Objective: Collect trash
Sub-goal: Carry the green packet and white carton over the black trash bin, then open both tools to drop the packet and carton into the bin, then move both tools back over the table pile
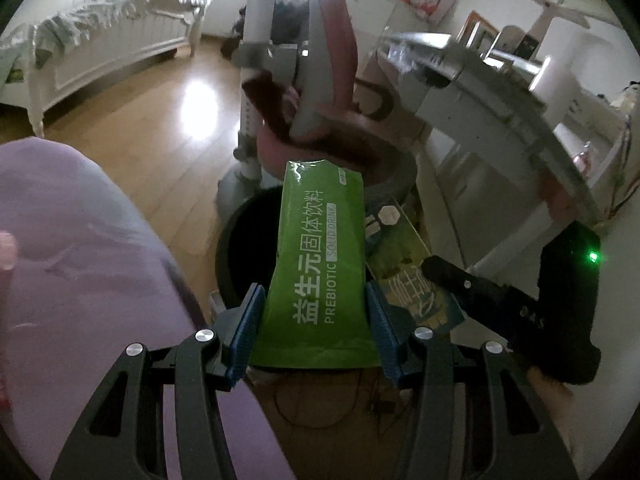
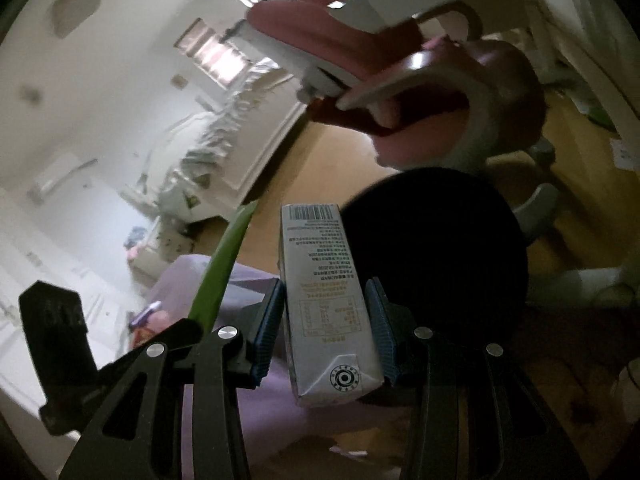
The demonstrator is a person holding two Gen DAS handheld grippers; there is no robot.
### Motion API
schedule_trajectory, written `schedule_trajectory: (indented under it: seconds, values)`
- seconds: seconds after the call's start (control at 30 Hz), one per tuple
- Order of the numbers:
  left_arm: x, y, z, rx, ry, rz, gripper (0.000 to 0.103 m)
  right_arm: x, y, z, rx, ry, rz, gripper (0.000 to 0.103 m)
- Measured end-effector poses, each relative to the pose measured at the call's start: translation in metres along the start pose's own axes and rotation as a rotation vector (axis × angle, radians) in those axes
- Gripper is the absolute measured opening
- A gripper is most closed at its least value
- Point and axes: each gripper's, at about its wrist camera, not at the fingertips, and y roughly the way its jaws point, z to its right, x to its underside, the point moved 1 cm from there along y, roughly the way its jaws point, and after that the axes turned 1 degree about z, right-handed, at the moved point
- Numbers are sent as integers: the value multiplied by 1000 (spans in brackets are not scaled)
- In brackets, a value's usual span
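The green sachet (image 1: pixel 316 276) is clamped in the left gripper (image 1: pixel 316 328), the grey carton (image 2: pixel 328 304) in the right gripper (image 2: pixel 330 328); both are carried above the black bin's rim (image 2: pixel 516 232), where release is called for next.

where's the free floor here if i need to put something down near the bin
Bare wood floor lies open between the bed and the chair. Around the bin it is crowded: chair base behind, desk on the right, a purple-clad leg on the left, both grippers over it.
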Motion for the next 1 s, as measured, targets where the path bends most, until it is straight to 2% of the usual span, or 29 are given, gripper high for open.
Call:
schedule_trajectory:
  seconds: [0.27, 0.33, 0.37, 0.4, 0.43, 0.47, 0.63, 0.83, 1.0]
  values:
    - [-5, 27, -1, -17, -18, -43, 54, 0, 20, 14, 46, 21, -23, 44]
    - [-8, 31, 1, -3, -24, -44, 62, -4, 23, 16, 49, 26, -24, 45]
    - [-10, 32, 2, 5, -22, -36, 71, -5, 22, 15, 49, 27, -23, 47]
    - [-11, 30, 3, 2, -19, -27, 83, -7, 21, 13, 49, 25, -22, 50]
    - [-11, 26, 5, -9, -14, -8, 88, -7, 20, 13, 50, 23, -15, 59]
    - [-11, 22, 6, -11, -8, 5, 89, -8, 17, 9, 50, 24, -6, 65]
    - [-11, 9, 4, 13, -31, 16, 89, -7, 12, -3, 52, 1, 9, 67]
    - [-8, -38, -9, 16, -75, 99, 89, 0, 15, -42, 25, -83, -4, 71]
    - [3, -90, -37, -23, -136, 187, 89, 9, 27, -89, -42, -183, -44, 75]
